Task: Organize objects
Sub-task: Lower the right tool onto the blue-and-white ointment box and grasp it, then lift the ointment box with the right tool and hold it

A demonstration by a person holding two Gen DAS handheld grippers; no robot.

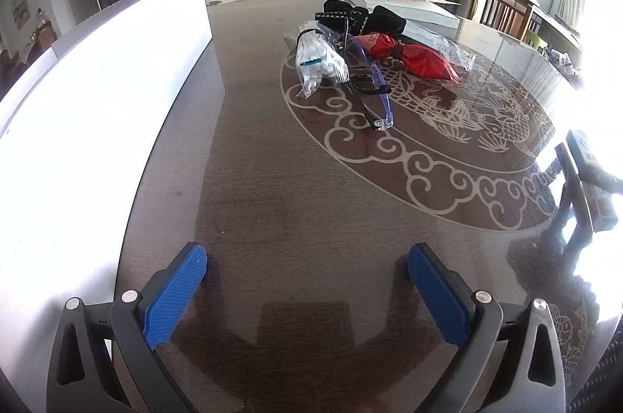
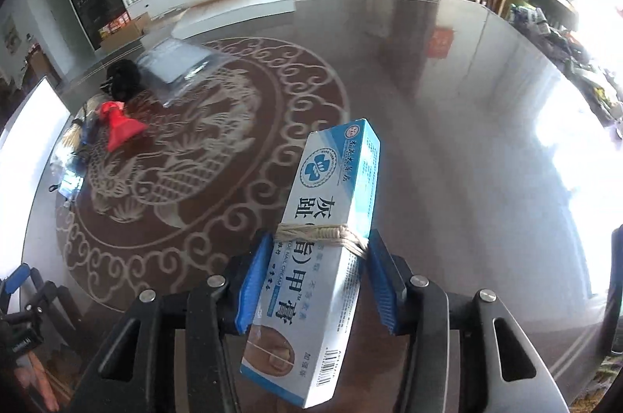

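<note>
One nail-cream box sits clamped in the right hand-held gripper; the left hand-held gripper gapes empty.

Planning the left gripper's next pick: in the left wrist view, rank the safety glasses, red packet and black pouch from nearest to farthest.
From the left gripper:
1. Safety glasses, ahead, centre.
2. Red packet, behind them, rightward.
3. Black pouch, at the pile's far end.
</note>
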